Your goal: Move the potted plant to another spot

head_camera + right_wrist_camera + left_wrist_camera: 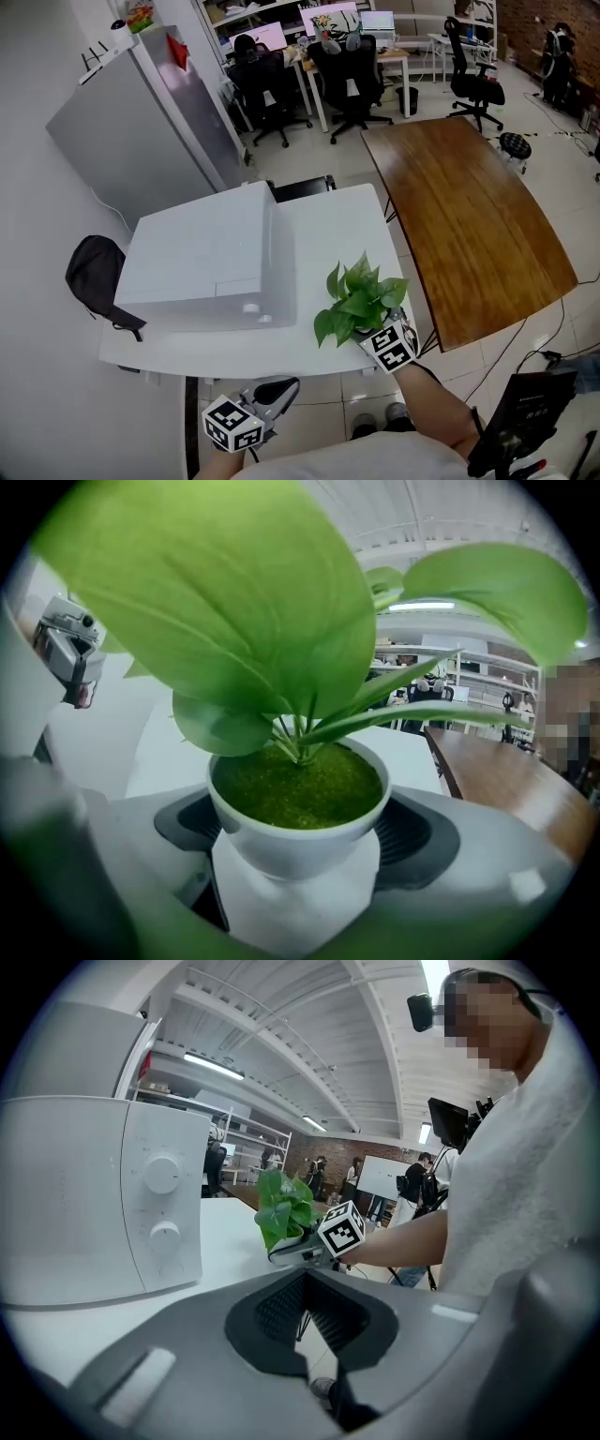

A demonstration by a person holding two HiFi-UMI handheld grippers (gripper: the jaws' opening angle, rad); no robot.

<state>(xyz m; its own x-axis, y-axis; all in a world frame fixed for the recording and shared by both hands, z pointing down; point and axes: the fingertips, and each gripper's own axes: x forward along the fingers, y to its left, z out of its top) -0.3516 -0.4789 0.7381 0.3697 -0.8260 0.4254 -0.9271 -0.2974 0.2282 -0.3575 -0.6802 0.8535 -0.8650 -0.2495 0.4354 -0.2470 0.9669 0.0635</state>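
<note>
The right gripper (pixel 302 836) stands wide, one jaw on each side of the potted plant (pixel 359 298). The white pot fills the gap, its wall against the dark pads (pixel 183 822) on both sides, and bare tabletop shows beneath it. The leaves spread over the jaws, and the marker cube (pixel 389 347) sits just behind them. The plant stands near the front edge of the white table (pixel 356 211), right of a white appliance (pixel 202 258) with two knobs. A brown wooden table (pixel 469 216) lies further right. The left gripper (pixel 305 1309) hangs off the table's front edge, jaws together with nothing between them.
</note>
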